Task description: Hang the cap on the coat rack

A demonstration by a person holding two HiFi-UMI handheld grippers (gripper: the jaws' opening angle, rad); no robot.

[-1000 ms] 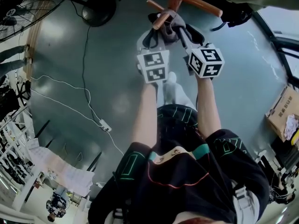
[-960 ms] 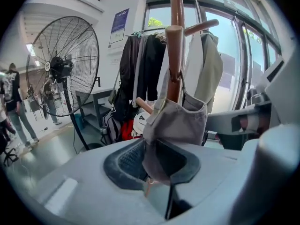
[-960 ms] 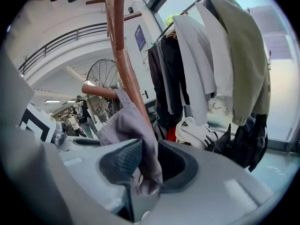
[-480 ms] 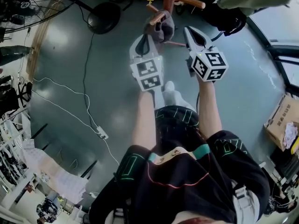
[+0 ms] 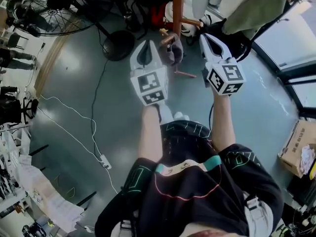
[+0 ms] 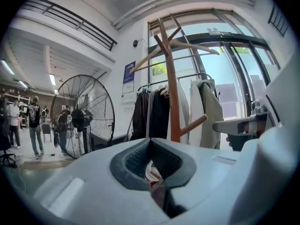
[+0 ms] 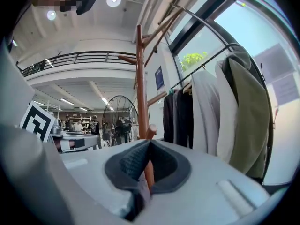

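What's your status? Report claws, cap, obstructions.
Left claw shut, empty. Right claw shut, empty. Cap hangs on coat rack peg. Nothing in the way.

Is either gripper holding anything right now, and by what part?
Nothing is held: left gripper and right gripper are both shut and empty. The cap hangs on a peg of the coat rack.

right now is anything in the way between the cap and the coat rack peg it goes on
Nothing visible. In the head view the cap already hangs on a low peg of the coat rack. The left gripper and right gripper are shut and empty, one on either side of it.
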